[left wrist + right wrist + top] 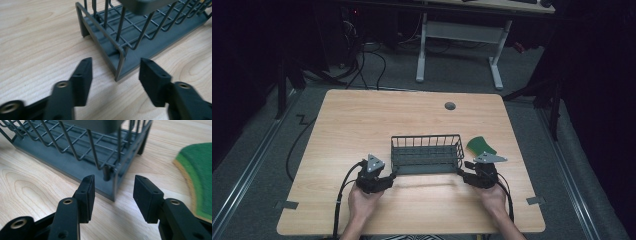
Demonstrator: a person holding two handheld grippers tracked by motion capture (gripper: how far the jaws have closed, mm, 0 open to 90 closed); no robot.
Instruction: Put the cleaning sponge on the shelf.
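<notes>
A dark grey wire rack (427, 152) stands in the middle of the wooden table (362, 115). My left gripper (388, 176) is at its near left corner and stands open; in the left gripper view that corner post (119, 62) sits just beyond the gap between the jaws, untouched. My right gripper (463, 176) is at the near right corner, open too, with the corner of the rack (112, 182) a little ahead of its fingertips. A green sponge-like pad (480, 145) lies right of the rack and appears at the right edge of the right gripper view (200, 172).
A grey cable grommet (450, 106) is set into the table near its far edge. Beyond the table stand a white desk frame (462, 40) and loose cables on the floor. Bare wood surrounds the rack on all sides.
</notes>
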